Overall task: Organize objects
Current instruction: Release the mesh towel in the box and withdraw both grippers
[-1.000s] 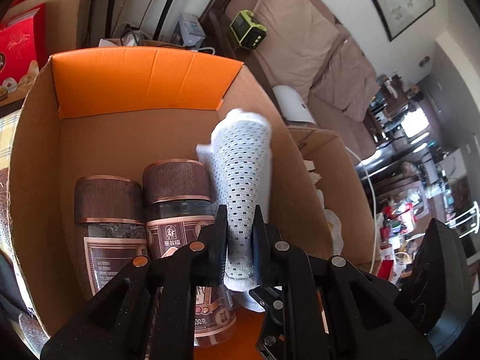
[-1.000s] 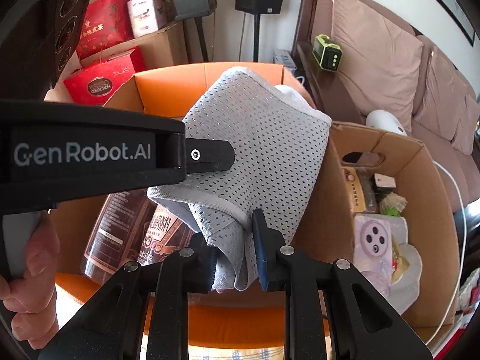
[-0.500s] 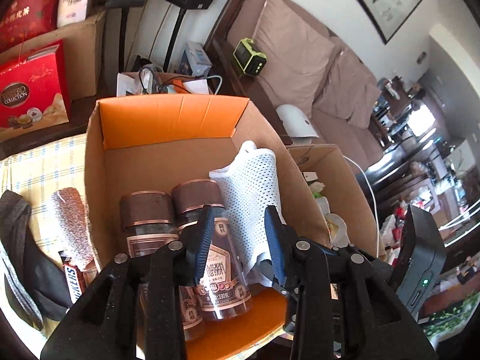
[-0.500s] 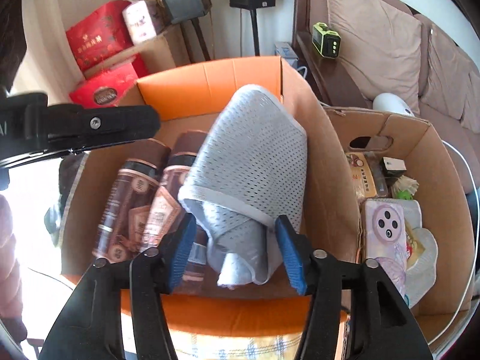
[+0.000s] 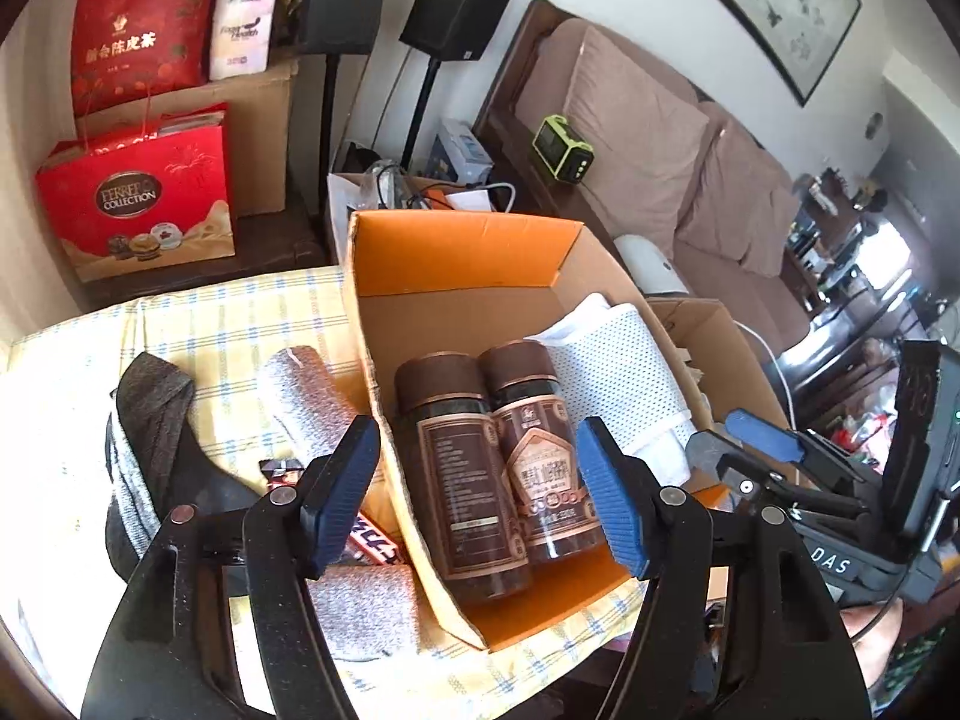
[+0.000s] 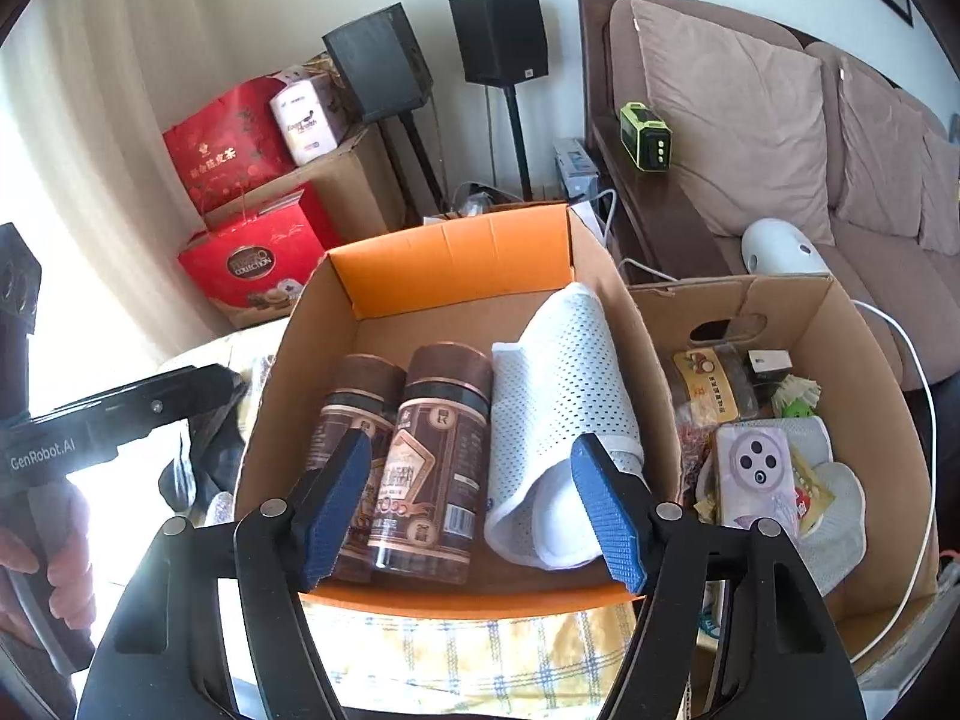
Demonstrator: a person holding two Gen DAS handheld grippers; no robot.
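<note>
- Left gripper [image 5: 480, 495]: blue-padded jaws spread and opening, nothing pinched, poised above the orange-lined cardboard box [image 5: 456, 240].
- Right gripper [image 6: 471, 507]: jaws also opening, empty, above the box's near edge.
- White perforated mesh fabric roll [image 6: 558, 414]: lies free in the box against its right wall, just beside two brown-lidded glass jars [image 6: 432, 456].

Cardboard box [image 6: 462, 276], matt. Inside it: two glossy jars [image 6: 420, 456]; beside them, perforated white mesh cloth [image 6: 558, 396].
</note>
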